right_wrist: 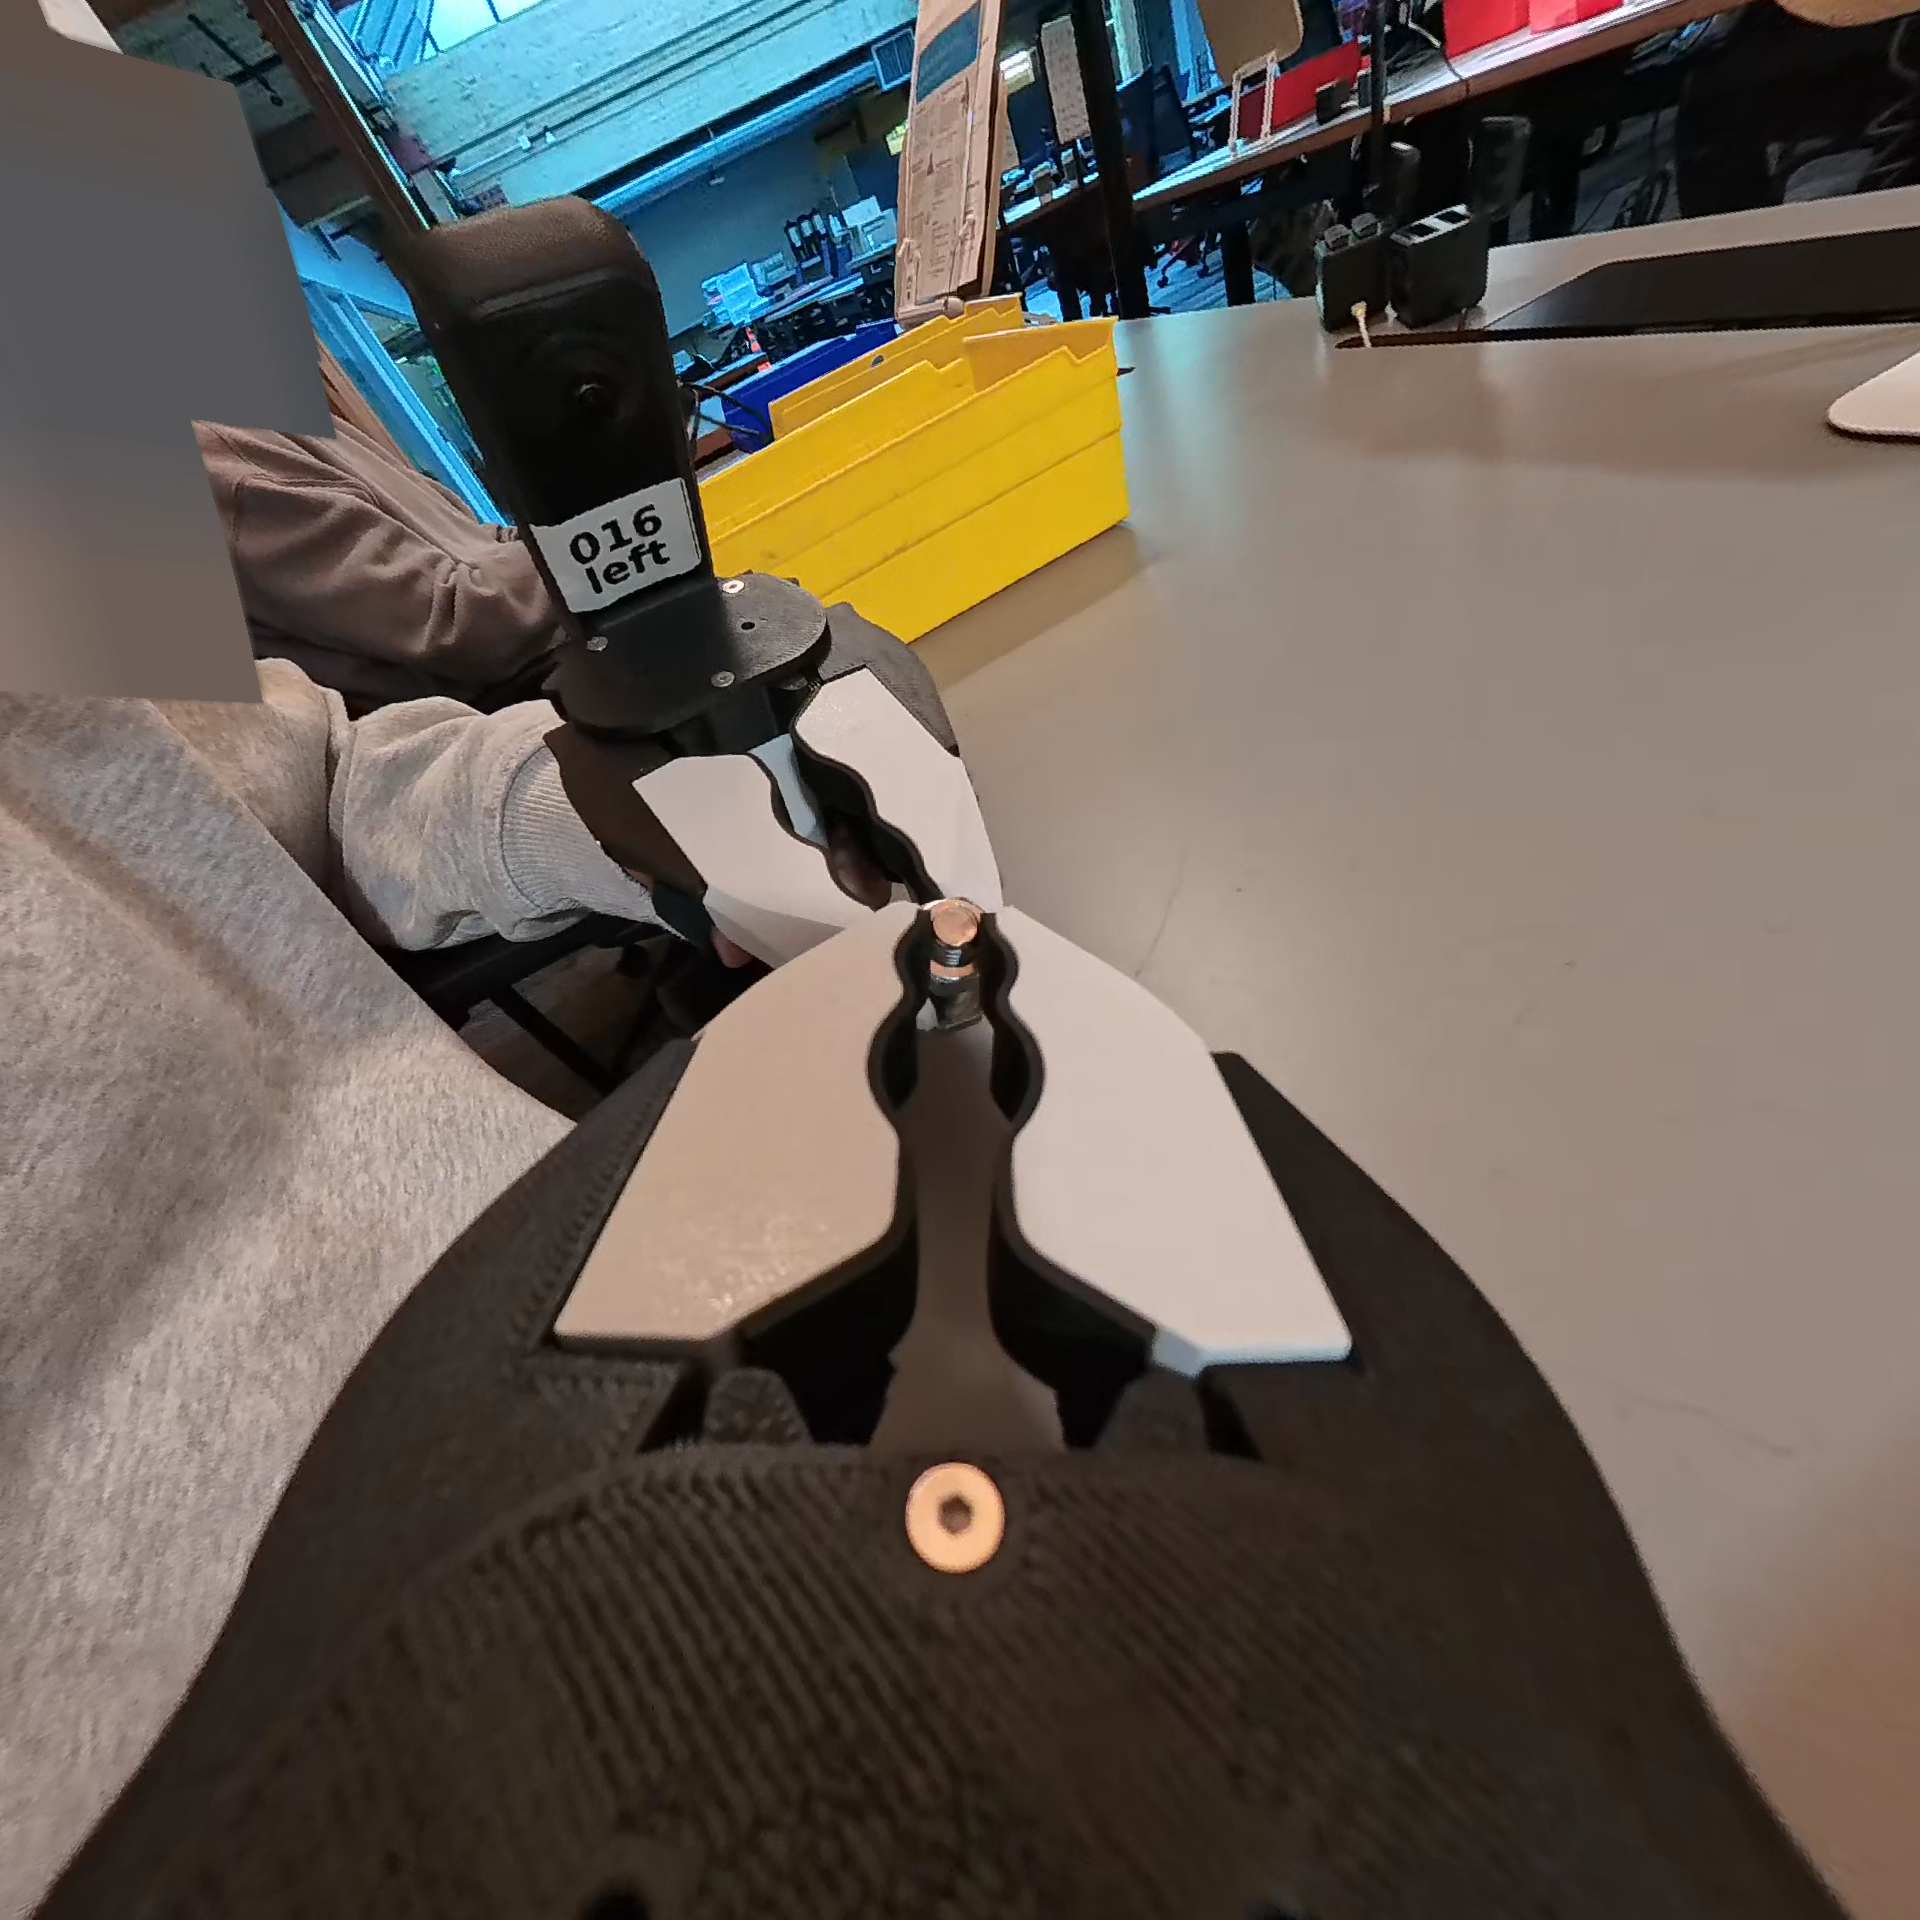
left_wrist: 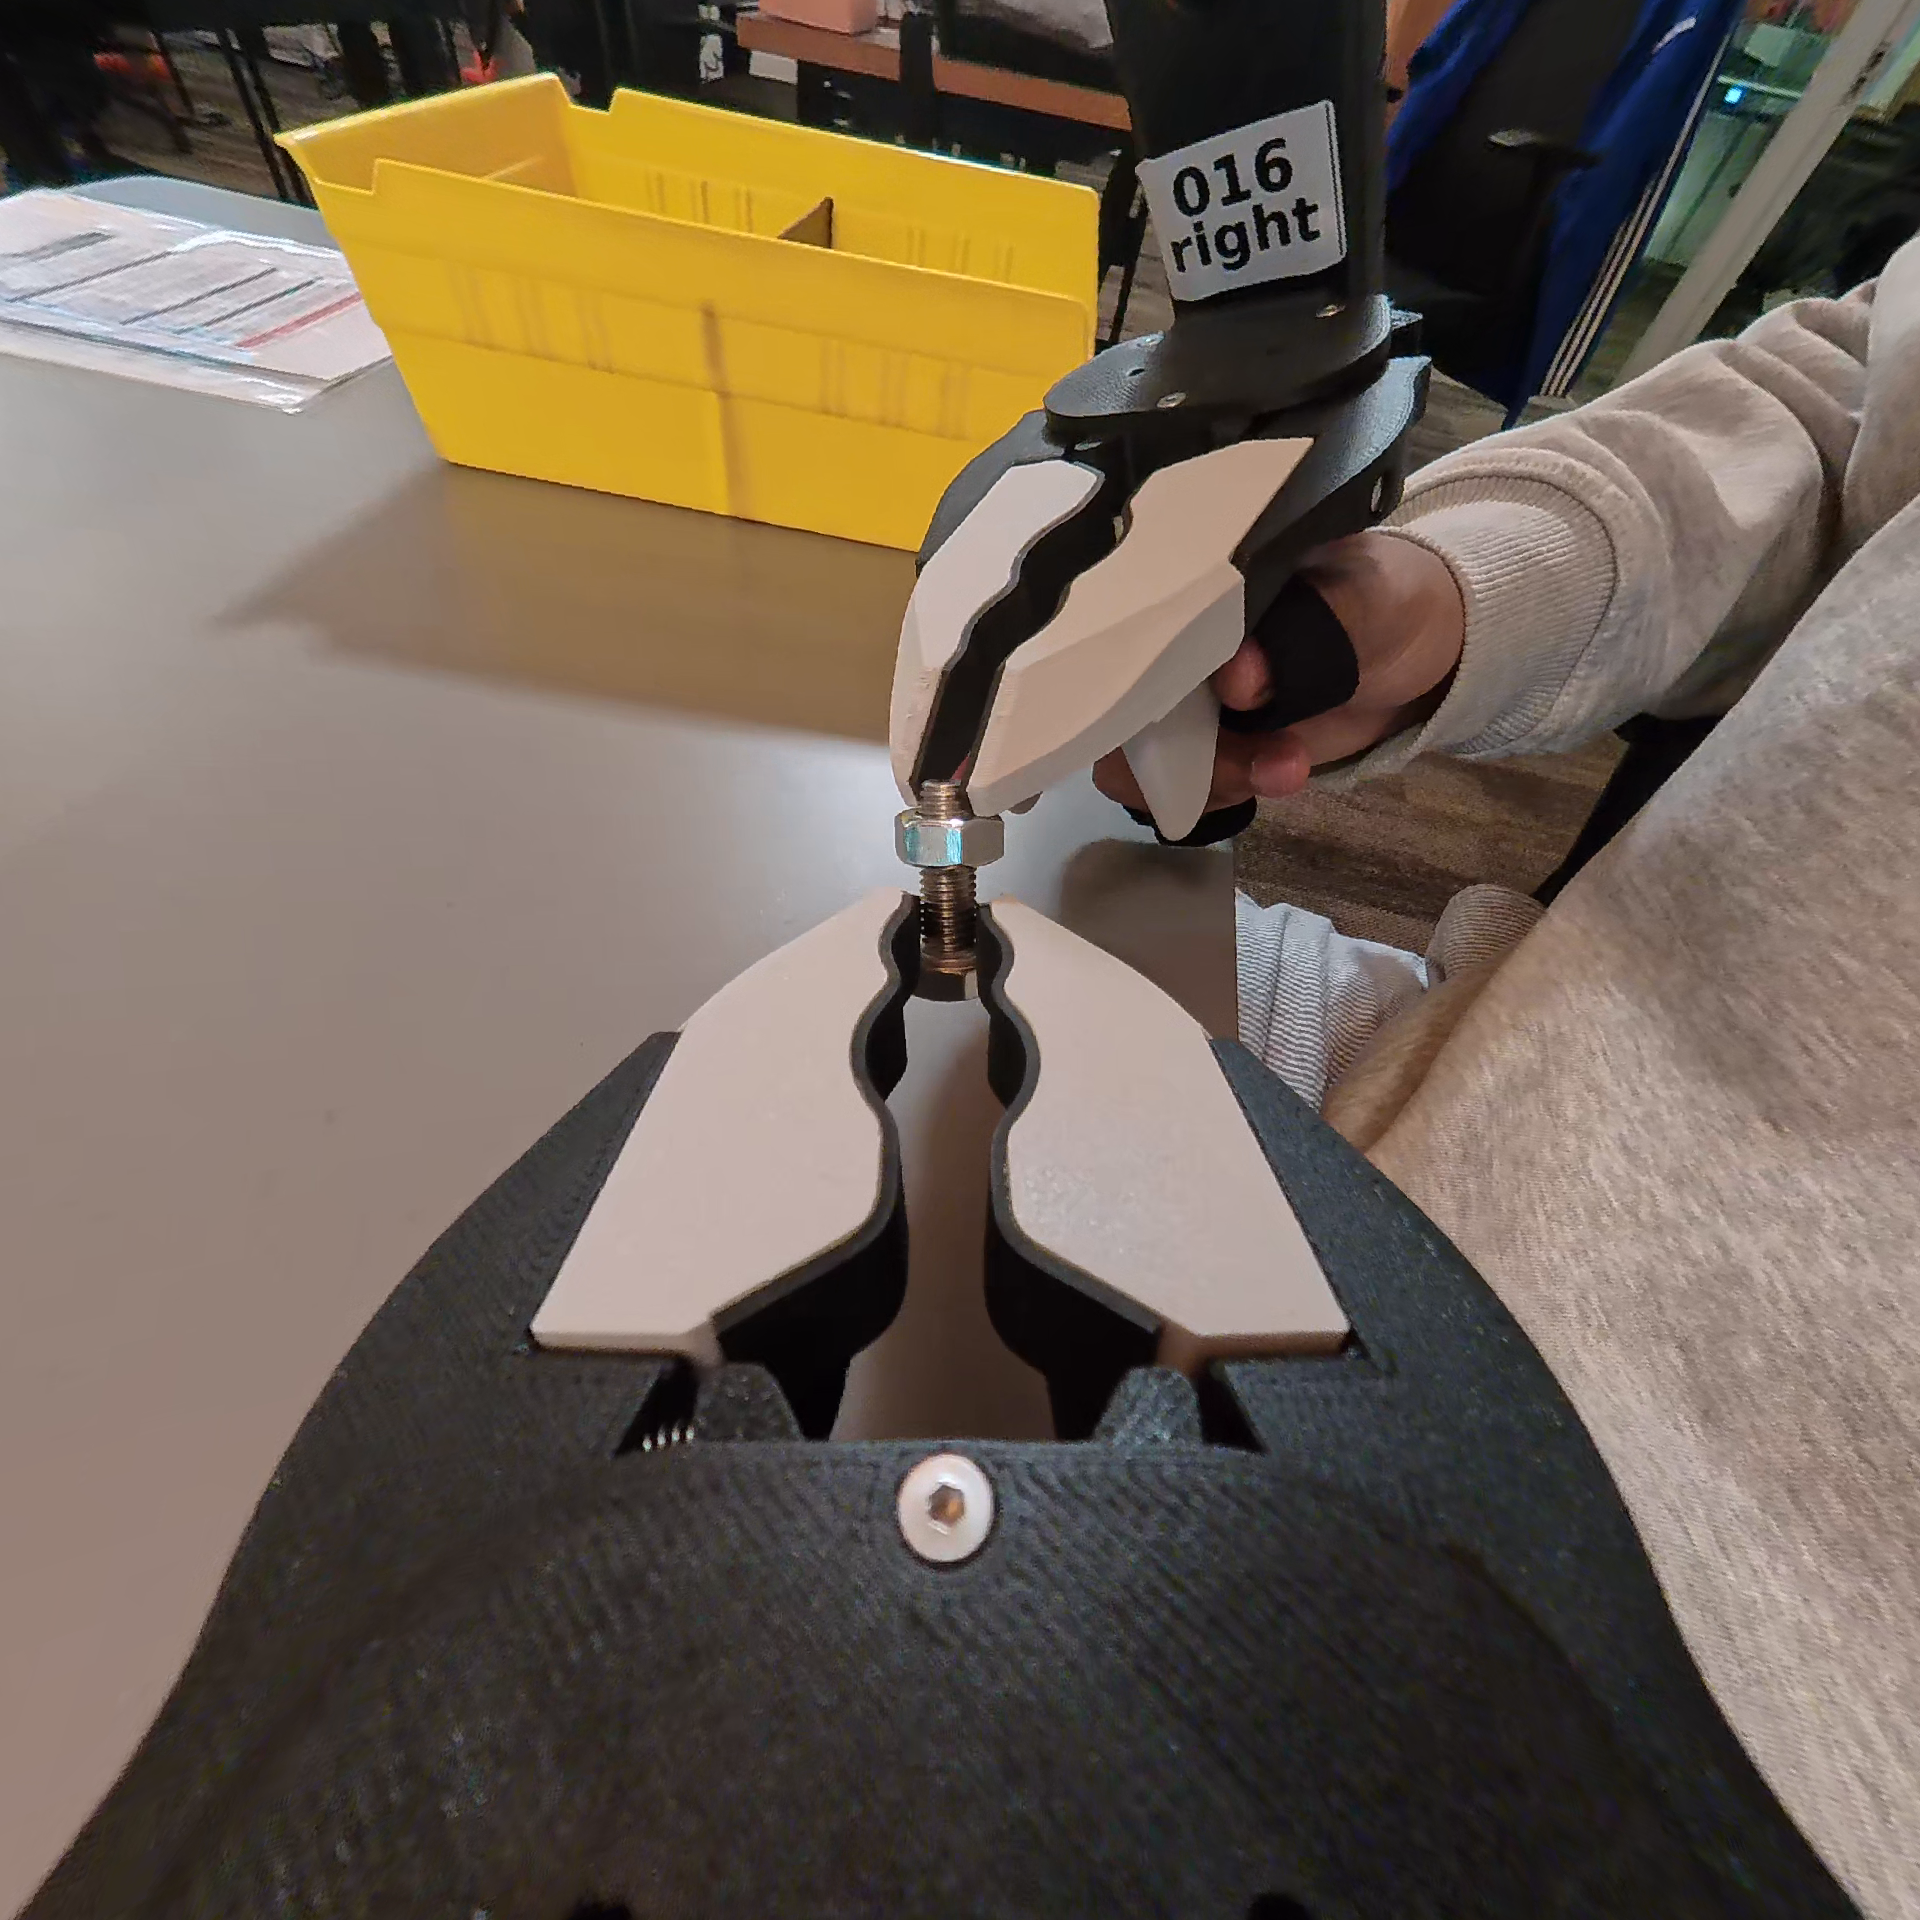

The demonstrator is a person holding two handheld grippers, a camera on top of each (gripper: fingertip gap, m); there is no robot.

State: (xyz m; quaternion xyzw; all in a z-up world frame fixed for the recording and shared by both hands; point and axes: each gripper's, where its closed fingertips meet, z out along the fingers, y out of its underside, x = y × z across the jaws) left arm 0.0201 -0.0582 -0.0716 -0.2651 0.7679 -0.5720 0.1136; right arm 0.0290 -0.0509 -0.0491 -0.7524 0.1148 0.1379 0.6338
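A steel bolt (left_wrist: pixel 945 935) with a hex nut (left_wrist: pixel 948 836) threaded on it is held between both grippers above the grey table (left_wrist: pixel 416 831). My left gripper (left_wrist: pixel 945 909) is shut on the bolt's threaded shaft below the nut. My right gripper (left_wrist: pixel 940 781) comes down from above and pinches the bolt's top end just above the nut. In the right wrist view the bolt (right_wrist: pixel 954 923) and nut (right_wrist: pixel 951 977) sit between my right gripper's tips (right_wrist: pixel 954 930), with the left gripper (right_wrist: pixel 925 894) just beyond.
A yellow divided bin (left_wrist: pixel 707 312) stands on the table behind the grippers; it also shows in the right wrist view (right_wrist: pixel 935 488). Papers in a plastic sleeve (left_wrist: pixel 156 291) lie far left. The table edge (left_wrist: pixel 1236 935) and a person's grey sleeve (left_wrist: pixel 1662 571) are at right. The grippers are tip to tip, or close to it.
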